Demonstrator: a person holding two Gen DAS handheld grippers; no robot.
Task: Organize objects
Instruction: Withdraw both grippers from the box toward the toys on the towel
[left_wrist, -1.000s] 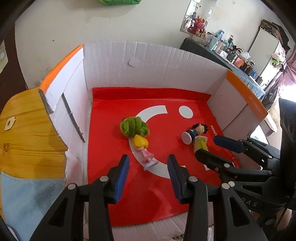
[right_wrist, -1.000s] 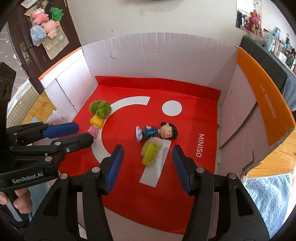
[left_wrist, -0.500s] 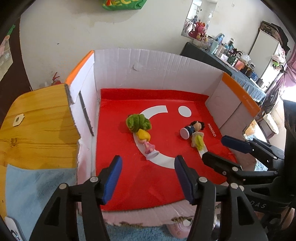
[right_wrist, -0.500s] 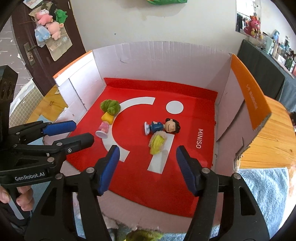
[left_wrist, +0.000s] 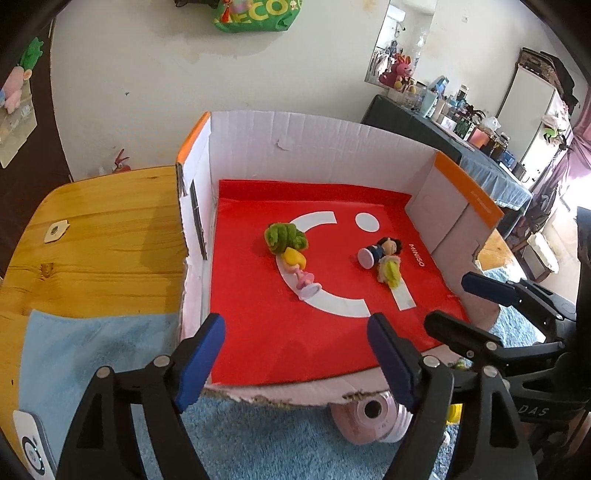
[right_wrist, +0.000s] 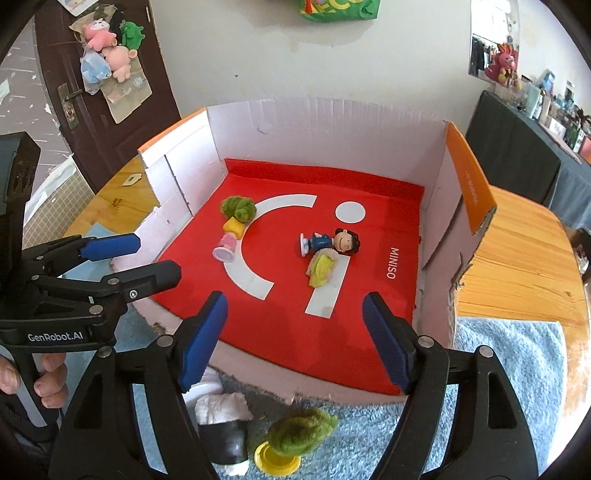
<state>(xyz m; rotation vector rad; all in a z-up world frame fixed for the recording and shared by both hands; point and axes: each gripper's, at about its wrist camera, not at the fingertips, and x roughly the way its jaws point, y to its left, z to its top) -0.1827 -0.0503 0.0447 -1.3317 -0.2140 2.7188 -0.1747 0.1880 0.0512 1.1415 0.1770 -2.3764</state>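
Grippers: I am holding left gripper (left_wrist: 295, 358) and right gripper (right_wrist: 293, 338) wide, jaws just opening, empty.
Box (right_wrist: 332, 133): four toys lying inside, two at 10 o'clock, two at 2, already sorted.
Reason: I am judging the jaws are spread to fetch leftovers at 6 o'clock.

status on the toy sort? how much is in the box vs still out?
Done: two figurines lie in the box, a green-haired doll and a dark-haired figure. In hand: nothing; the left gripper and right gripper are empty, jaws just opened. Left: a green-topped toy and a white-and-black toy on the blue mat in front.
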